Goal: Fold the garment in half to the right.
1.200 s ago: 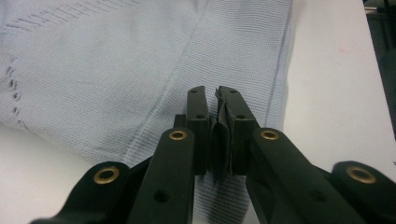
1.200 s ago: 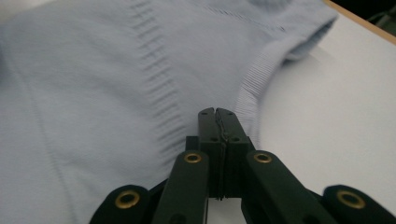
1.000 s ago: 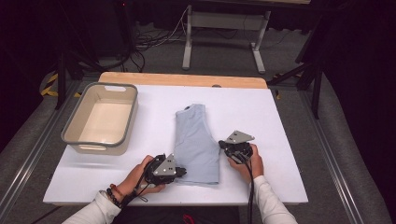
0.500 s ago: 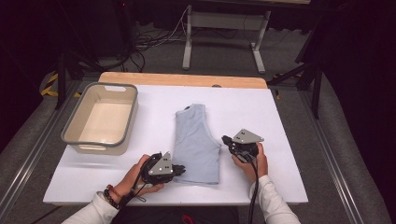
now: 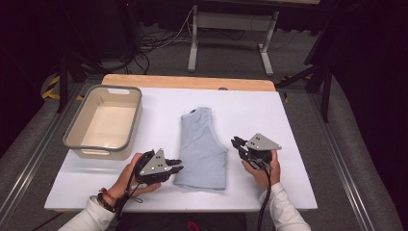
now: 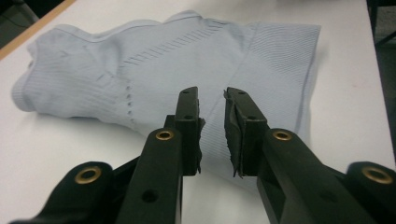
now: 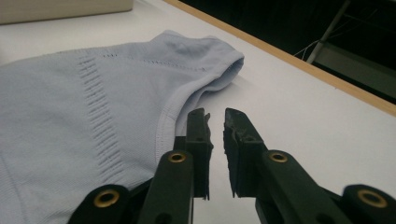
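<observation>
since the earlier frames both hands have drawn back a little from the folded shirt [image 5: 202, 149], and the jaws of both grippers have just been opening, with nothing between them. the shirt, pale blue and folded lengthwise, lies flat in the middle of the white worktop [image 5: 298, 125], its hem end close to the near edge and its collar end pointing to the far edge.

the left gripper [image 5: 175, 166] sits just beside the shirt's left side near the hem, tips pointing at the cloth; in the left gripper view its jaws stand a narrow gap apart above the fabric's edge, the pads not pressing on it. the right gripper [image 5: 236, 143] is just beside the shirt's right side, tips pointing toward it; in the right gripper view its jaws also show a narrow gap, empty, over bare worktop just beside the shirt's armhole seam.

a beige bin [image 5: 77, 137] with a grey rim stands toward the left edge of the worktop, well apart from the shirt. a strip of wood [image 5: 187, 82] runs along the far edge.
</observation>
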{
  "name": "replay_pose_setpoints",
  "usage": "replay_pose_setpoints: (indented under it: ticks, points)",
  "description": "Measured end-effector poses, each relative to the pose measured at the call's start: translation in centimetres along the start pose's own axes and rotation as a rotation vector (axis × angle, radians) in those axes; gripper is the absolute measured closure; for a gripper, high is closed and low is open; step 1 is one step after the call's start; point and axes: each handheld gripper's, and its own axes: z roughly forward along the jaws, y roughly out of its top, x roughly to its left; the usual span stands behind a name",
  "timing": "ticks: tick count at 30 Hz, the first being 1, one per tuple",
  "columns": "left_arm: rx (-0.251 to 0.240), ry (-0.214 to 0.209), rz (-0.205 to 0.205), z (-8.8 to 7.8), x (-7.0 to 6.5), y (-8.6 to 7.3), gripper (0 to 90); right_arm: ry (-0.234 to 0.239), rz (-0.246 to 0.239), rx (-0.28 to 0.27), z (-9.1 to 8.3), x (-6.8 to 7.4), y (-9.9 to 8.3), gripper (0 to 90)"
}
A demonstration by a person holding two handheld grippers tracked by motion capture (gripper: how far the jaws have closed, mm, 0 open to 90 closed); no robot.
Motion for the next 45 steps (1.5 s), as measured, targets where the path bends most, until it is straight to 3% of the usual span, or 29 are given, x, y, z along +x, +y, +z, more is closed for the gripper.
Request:
replay_pose_setpoints:
  ticks: [12,17,20,22,27,37,45]
  points:
    - [-0.042,0.081,0.012,-1.4,1.1,-0.4,59.4,0.008,-0.004,-0.058,-1.4,0.7,0.7,58.0]
    - [-0.055,0.095,0.001,-1.8,1.3,-0.8,52.6,0.017,-0.034,-0.063,-2.0,1.4,0.9,47.3]
    - [-0.068,0.122,-0.003,-2.2,1.3,-0.9,51.1,0.017,-0.036,-0.072,-2.4,1.6,0.8,39.0]
    - [-0.076,0.14,-0.011,-2.4,1.3,-1.0,44.1,0.014,-0.046,-0.072,-2.8,1.9,0.7,34.3]
    - [-0.086,0.181,-0.03,-3.3,1.1,-1.9,36.6,0.002,-0.038,-0.096,-3.7,2.4,0.5,25.4]
    - [-0.105,0.205,-0.064,-4.4,0.8,-3.2,22.8,-0.005,-0.066,-0.088,-4.5,3.2,-0.4,17.2]
    - [-0.099,0.205,-0.087,-4.7,0.0,-4.1,14.6,0.008,-0.057,-0.081,-5.4,3.4,-1.7,13.7]
